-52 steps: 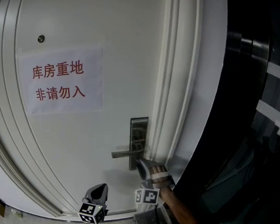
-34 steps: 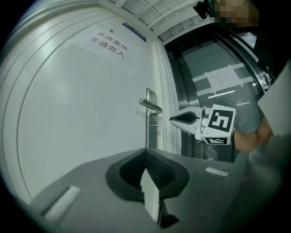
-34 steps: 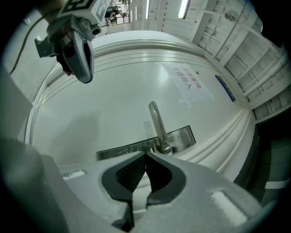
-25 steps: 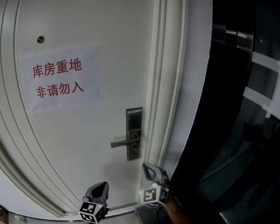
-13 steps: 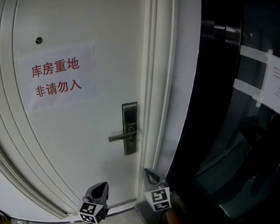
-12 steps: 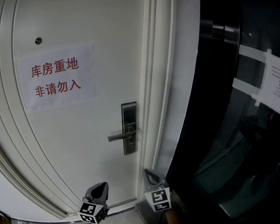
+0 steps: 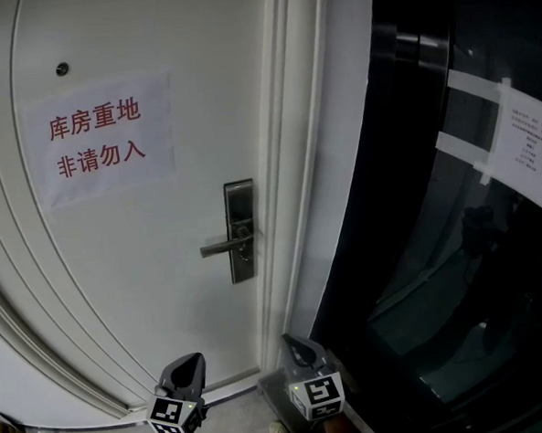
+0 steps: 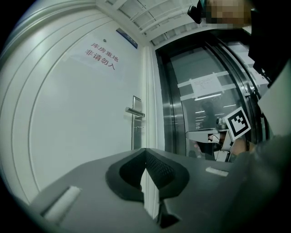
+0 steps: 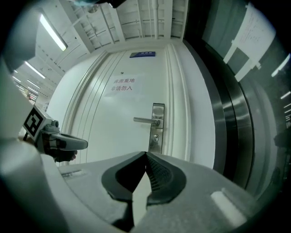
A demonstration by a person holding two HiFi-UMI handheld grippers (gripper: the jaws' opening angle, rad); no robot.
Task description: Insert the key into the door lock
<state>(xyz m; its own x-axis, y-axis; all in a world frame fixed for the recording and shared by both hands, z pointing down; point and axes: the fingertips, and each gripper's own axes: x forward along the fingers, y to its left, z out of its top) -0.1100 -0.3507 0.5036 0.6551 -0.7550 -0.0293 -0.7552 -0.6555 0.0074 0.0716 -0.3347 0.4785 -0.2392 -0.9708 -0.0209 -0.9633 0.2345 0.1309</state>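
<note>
White door [image 7: 146, 264] bears the lock [image 7: 243, 252] beneath its handle [image 7: 220, 247], far from the left gripper [image 7: 190, 362] and right gripper [image 7: 292, 342], whose fingers press together empty; the unseen key, likely small, stiff and slick, wants pinching by its head.

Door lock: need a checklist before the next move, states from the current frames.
1. Key held in right gripper: jaws shut, no key visible between them. Not ok.
2. Left gripper free: jaws shut, nothing between them. Ok.
3. Lock cylinder in sight in the right gripper view, under the lever handle: ok.
4. Key seated in the cylinder: too small to see. Cannot tell.
5. Both grippers apart from the door: ok.
</note>
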